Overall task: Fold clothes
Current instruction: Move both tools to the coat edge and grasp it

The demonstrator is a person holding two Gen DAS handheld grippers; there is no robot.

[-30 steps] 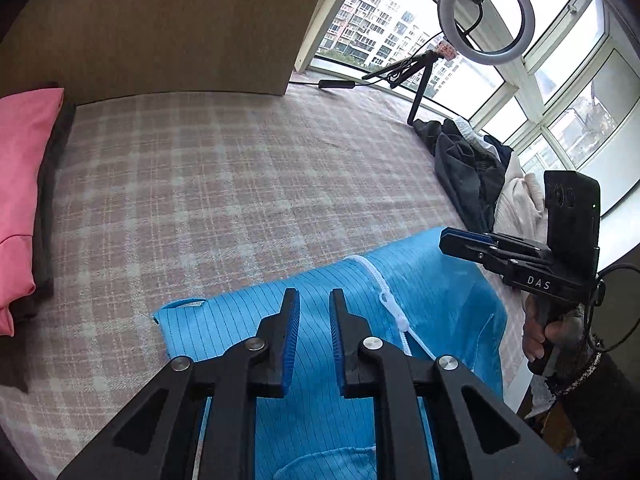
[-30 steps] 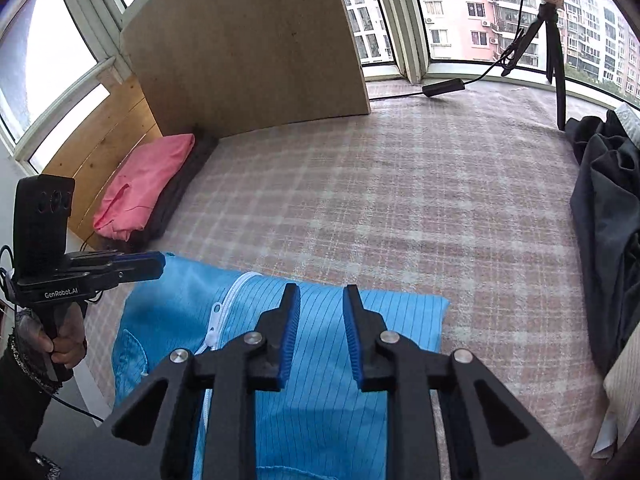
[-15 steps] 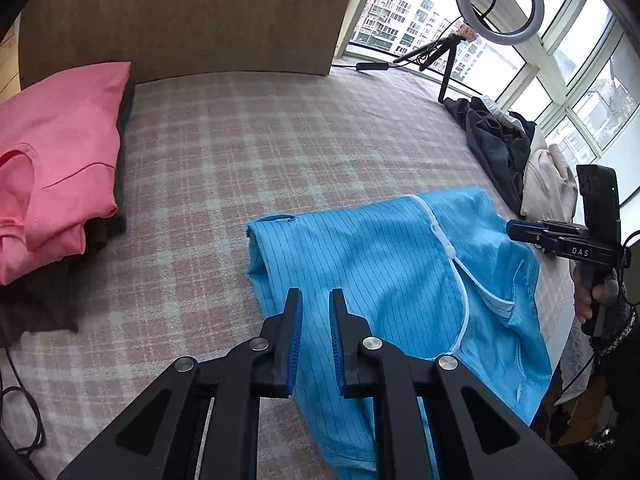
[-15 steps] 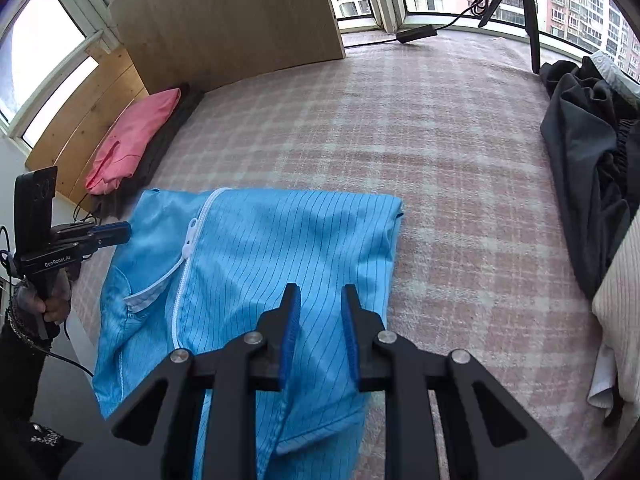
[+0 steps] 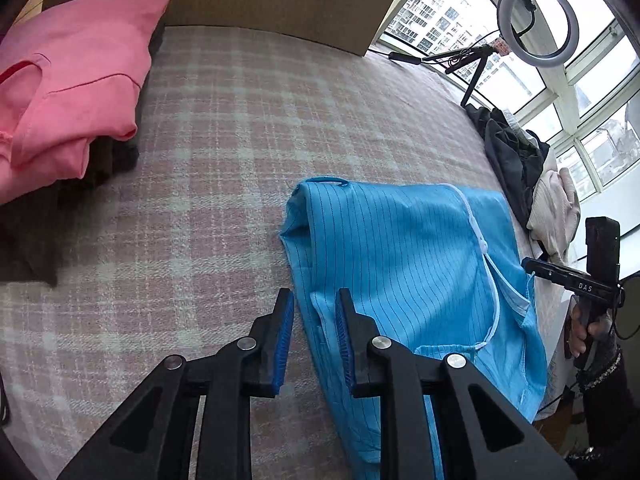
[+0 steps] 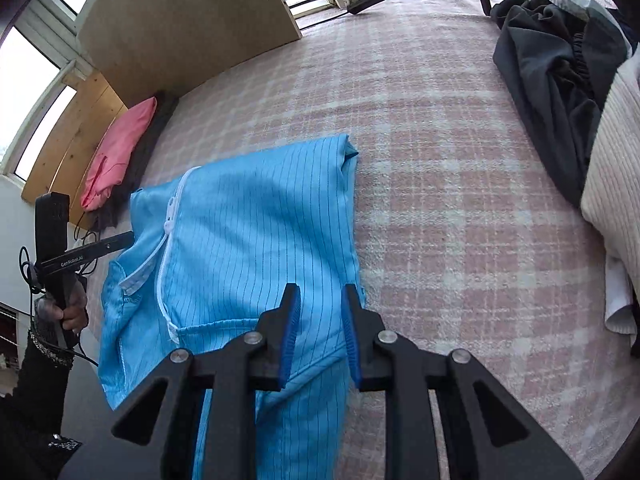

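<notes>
garment [image 5: 400, 264] on bed [image 5: 224, 128], pile [image 5: 520, 160] right

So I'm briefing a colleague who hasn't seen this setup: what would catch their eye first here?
The bright blue striped garment with a white zipper, spread on the plaid bed cover right ahead of both open claws, left and right. Next, the folded pink top far left, and the dark clothes heap at right.

The blue garment [image 5: 400, 264] is thin, smooth pinstriped cloth. The bed cover [image 5: 224, 128] is coarse, matt woven plaid. The board [image 6: 188, 20] is bare wood.
</notes>
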